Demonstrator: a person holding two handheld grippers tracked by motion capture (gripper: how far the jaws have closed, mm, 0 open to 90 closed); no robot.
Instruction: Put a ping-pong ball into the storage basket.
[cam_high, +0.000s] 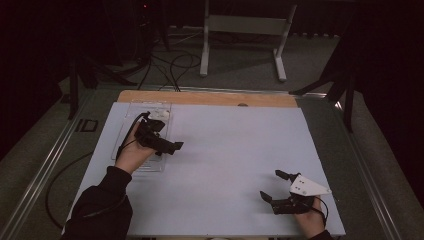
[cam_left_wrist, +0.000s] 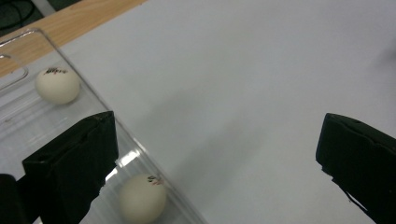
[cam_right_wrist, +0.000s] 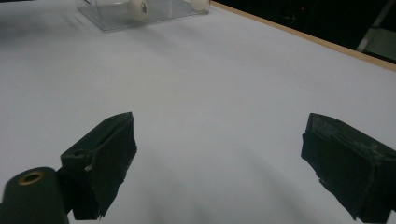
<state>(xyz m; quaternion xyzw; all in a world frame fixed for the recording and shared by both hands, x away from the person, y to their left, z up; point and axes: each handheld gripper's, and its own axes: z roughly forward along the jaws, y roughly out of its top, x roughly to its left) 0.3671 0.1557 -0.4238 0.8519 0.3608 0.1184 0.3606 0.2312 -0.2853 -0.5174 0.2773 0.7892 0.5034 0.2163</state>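
A clear plastic tray (cam_high: 131, 111) lies at the left of the white table sheet (cam_high: 225, 145). Two white ping-pong balls rest in it: one near its far end (cam_left_wrist: 57, 85), one closer, by the tray's side wall (cam_left_wrist: 141, 198). My left gripper (cam_high: 167, 137) hovers over the tray's right edge, wide open and holding nothing; in the left gripper view (cam_left_wrist: 215, 154) one jaw is above the tray and the other above bare sheet. My right gripper (cam_high: 270, 184) stands open and unloaded near the front right of the sheet. The right gripper view (cam_right_wrist: 219, 158) shows the tray (cam_right_wrist: 107, 18) and a ball (cam_right_wrist: 138, 6) far off.
A strip of bare wood (cam_high: 210, 97) runs along the table's back edge. Beyond it on the floor stand a white metal frame (cam_high: 245, 30), black cables (cam_high: 170, 67) and dark stand legs (cam_high: 345, 85). A cable (cam_high: 60, 175) trails off the table's left side.
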